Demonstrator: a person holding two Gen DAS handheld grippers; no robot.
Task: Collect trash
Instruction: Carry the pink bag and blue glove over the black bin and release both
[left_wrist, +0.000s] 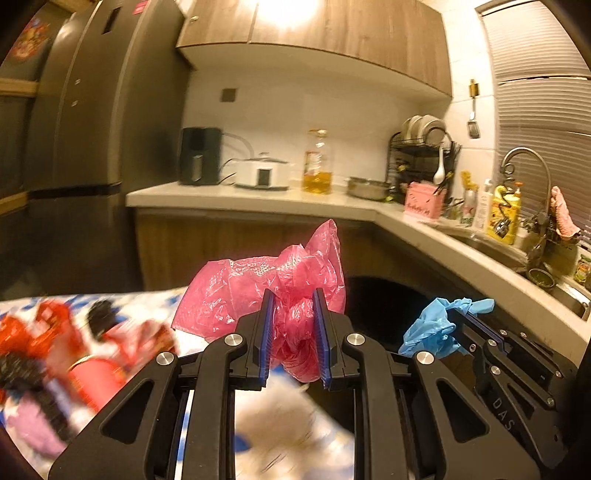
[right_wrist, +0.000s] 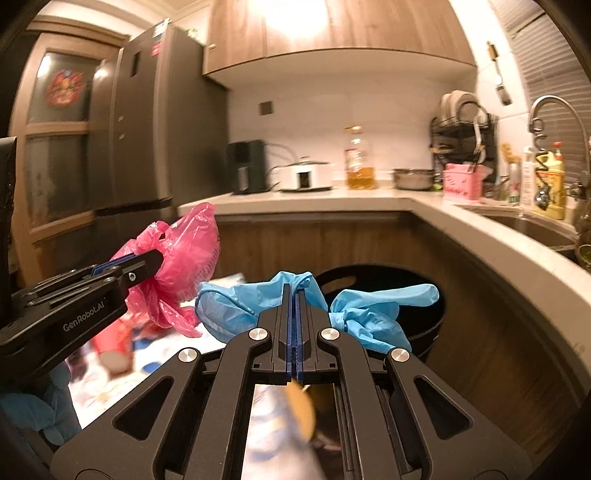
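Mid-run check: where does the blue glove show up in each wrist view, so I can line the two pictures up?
Left wrist view: blue glove sits lower right, pinched in the right gripper.
Right wrist view: the glove is at centre, spilling to both sides of the shut fingers.
Shared landmark: the oil bottle on the back counter.
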